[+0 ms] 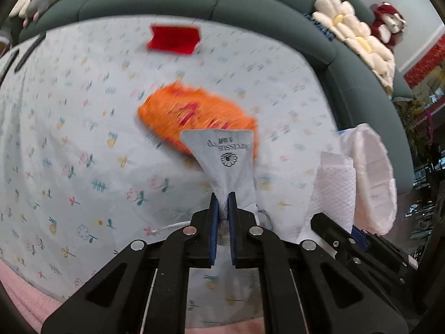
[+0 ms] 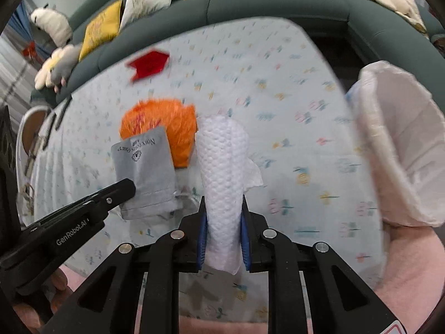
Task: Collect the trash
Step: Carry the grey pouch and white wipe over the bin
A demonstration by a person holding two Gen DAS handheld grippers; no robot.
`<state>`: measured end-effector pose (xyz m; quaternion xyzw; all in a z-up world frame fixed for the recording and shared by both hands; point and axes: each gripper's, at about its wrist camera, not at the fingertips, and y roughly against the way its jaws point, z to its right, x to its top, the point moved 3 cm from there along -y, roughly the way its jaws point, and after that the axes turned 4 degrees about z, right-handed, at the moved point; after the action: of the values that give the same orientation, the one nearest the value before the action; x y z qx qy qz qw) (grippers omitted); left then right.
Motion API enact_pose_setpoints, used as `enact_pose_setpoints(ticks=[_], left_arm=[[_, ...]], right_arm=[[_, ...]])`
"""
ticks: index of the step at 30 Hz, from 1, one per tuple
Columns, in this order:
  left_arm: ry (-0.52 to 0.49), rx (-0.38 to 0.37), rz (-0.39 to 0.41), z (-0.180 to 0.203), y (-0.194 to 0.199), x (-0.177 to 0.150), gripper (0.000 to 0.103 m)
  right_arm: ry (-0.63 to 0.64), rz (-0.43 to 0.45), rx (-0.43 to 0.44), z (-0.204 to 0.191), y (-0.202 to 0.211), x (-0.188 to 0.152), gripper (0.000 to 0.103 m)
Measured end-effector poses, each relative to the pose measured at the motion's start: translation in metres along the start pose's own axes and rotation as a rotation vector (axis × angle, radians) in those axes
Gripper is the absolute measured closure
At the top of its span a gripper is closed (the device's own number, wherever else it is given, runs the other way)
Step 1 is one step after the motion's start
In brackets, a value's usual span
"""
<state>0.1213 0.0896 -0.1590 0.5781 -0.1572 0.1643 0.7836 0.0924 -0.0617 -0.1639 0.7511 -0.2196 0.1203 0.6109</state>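
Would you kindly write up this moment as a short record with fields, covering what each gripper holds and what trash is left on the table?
left gripper: shut on grey pouch
right gripper: shut on white paper towel
surface: table with floral cloth
trash left on table: orange wrapper; red wrapper
white bag: open, at the table's right edge
background: dark green sofa with yellow cushions

The grey pouch (image 1: 226,164) is displaying an upside-down printed brand line, partly legible as "Narcissus", with small unreadable characters beside it and a flower emblem below. The left gripper (image 2: 130,189) is showing the white wording "GenRobot.AI" along its arm. Markings on the orange wrapper (image 1: 194,117) are blurring beyond reading.
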Motion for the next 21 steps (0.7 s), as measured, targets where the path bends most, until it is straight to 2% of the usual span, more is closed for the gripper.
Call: enact_pose_setpoints(ticks=[10, 21], left_arm=[[-0.132, -0.079, 0.131, 0.086, 0.053, 0.021, 0.097], [-0.282, -0.142, 0.171, 0.181, 0.064, 0.023, 0.097]], right_arm=[[-0.044, 0.153, -0.013, 0.038, 0.070, 0.016, 0.084], [-0.141, 0.278, -0.052, 0.108, 0.123, 0.027, 0.084]])
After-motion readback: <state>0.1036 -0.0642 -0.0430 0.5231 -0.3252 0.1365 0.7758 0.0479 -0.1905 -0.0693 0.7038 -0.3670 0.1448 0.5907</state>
